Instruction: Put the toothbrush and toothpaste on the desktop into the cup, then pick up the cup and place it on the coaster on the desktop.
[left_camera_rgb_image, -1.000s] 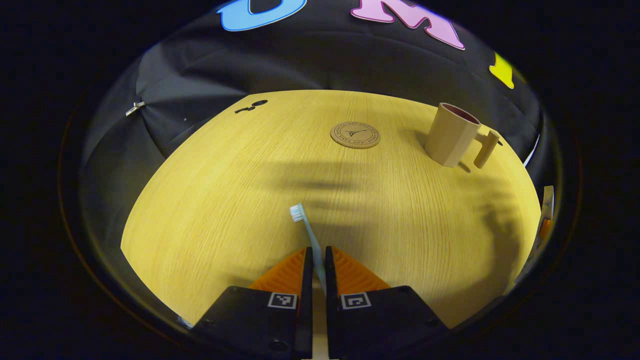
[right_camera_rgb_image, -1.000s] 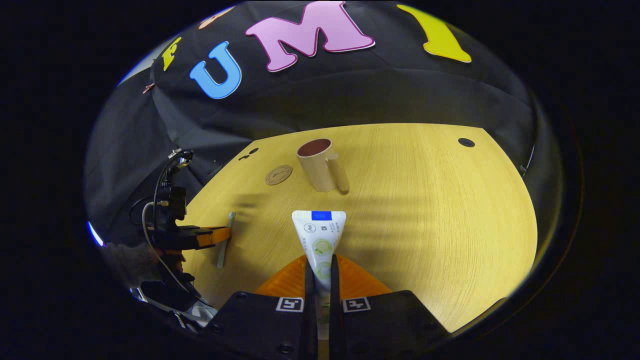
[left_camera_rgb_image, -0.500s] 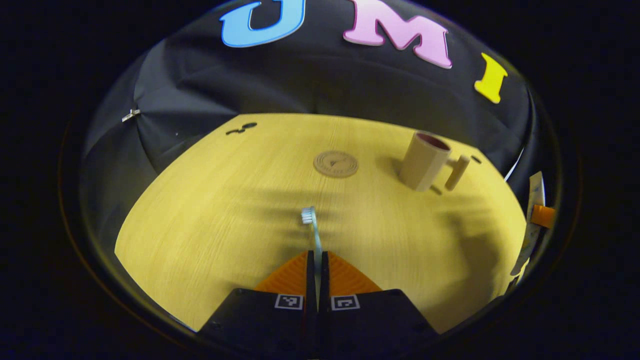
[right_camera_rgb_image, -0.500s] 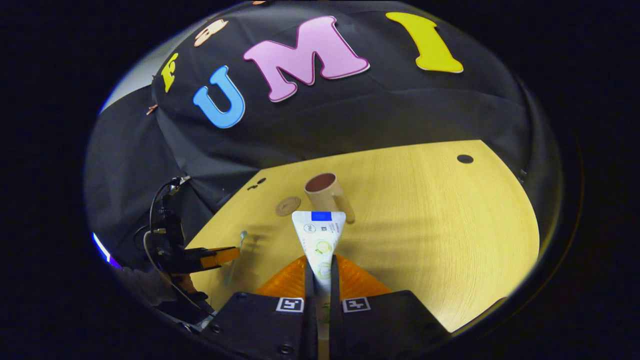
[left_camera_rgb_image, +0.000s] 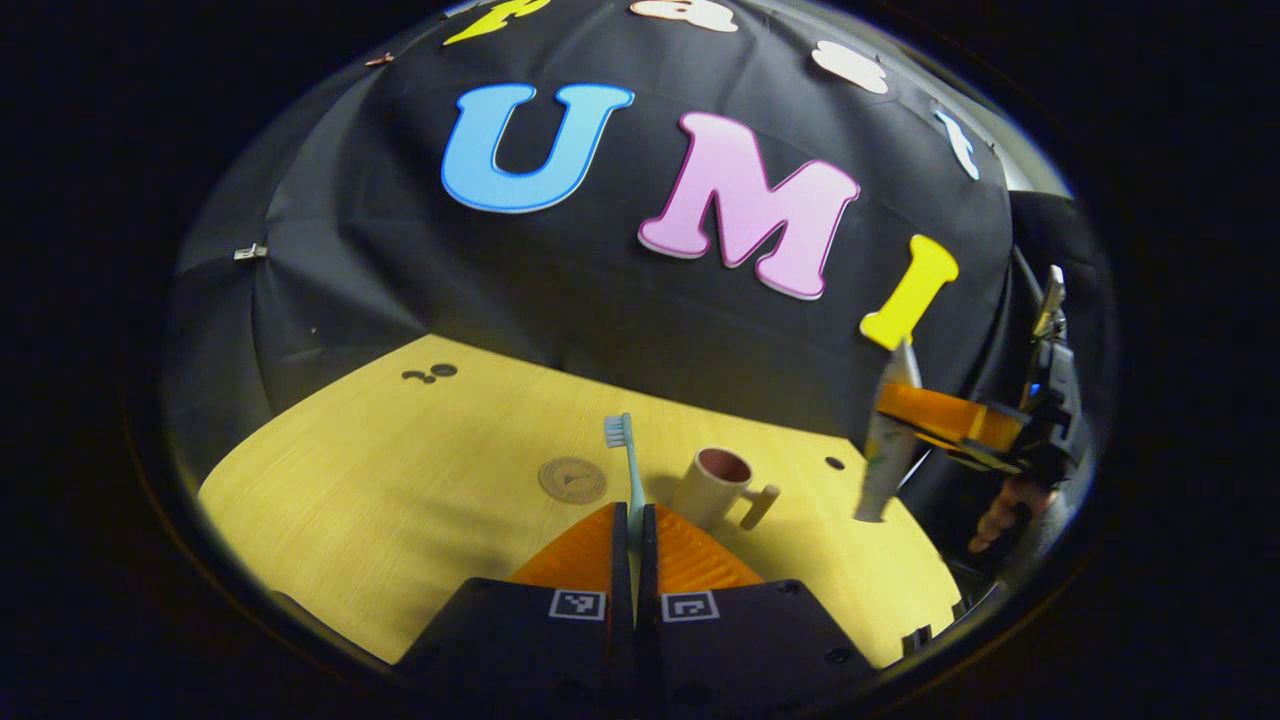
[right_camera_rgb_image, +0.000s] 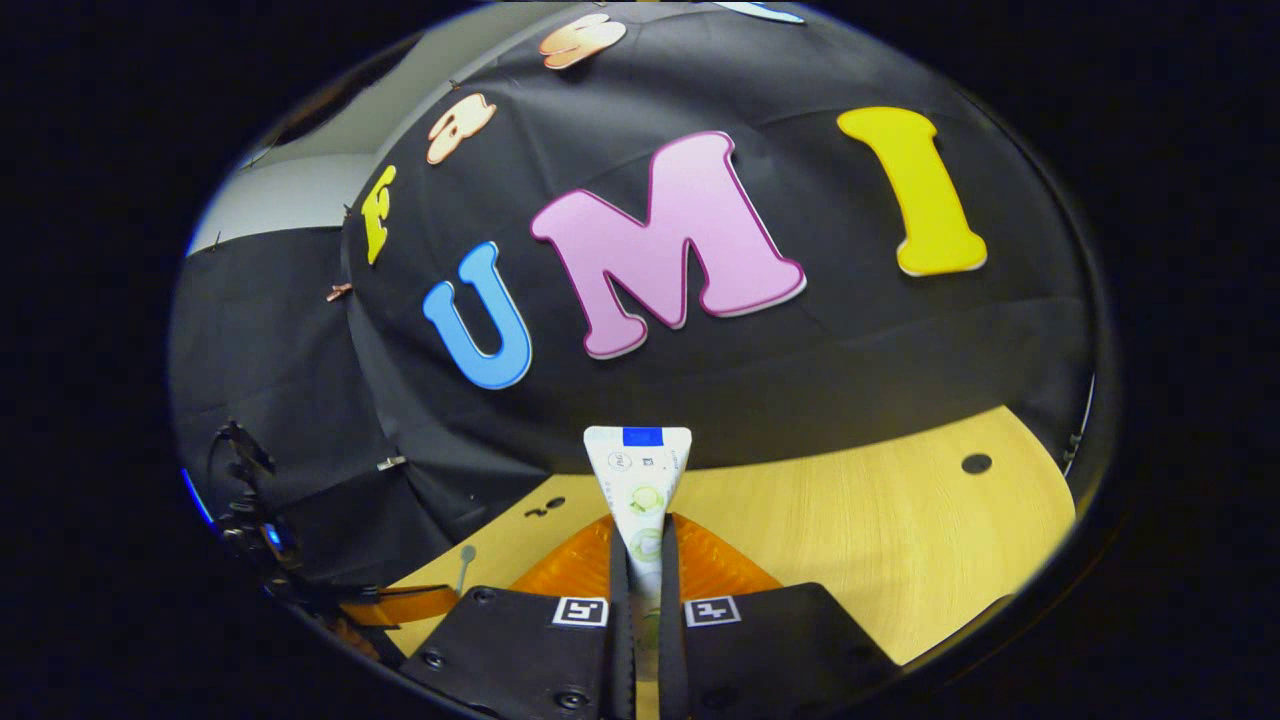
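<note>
1. Left gripper view: the left gripper (left_camera_rgb_image: 634, 520) has its fingers pressed together on the handle of the toothbrush (left_camera_rgb_image: 628, 470), whose long axis runs straight out along the fingers, bristle head at the far end.
2. The cup (left_camera_rgb_image: 712, 487) stands upright on the desktop (left_camera_rgb_image: 380, 480), mouth up, just right of the brush and beyond the fingertips; its handle points right. The coaster (left_camera_rgb_image: 572, 479) lies flat to the left of the cup, near it but apart.
3. At the right of this view the right gripper (left_camera_rgb_image: 905, 415) holds the toothpaste (left_camera_rgb_image: 885, 440) above the table, long axis nearly vertical, right of the cup.
4. By my judgement the left gripper is the nearer to the cup; the brush must tip to point down into the mouth.
5. Right gripper view: the right gripper (right_camera_rgb_image: 641, 560) is clamped on the toothpaste (right_camera_rgb_image: 640, 480), crimped flat end far. The left gripper (right_camera_rgb_image: 400, 605) shows low at the left.
6. The tube carries small printed marks, the coaster a ring of lettering; neither is legible.
</note>
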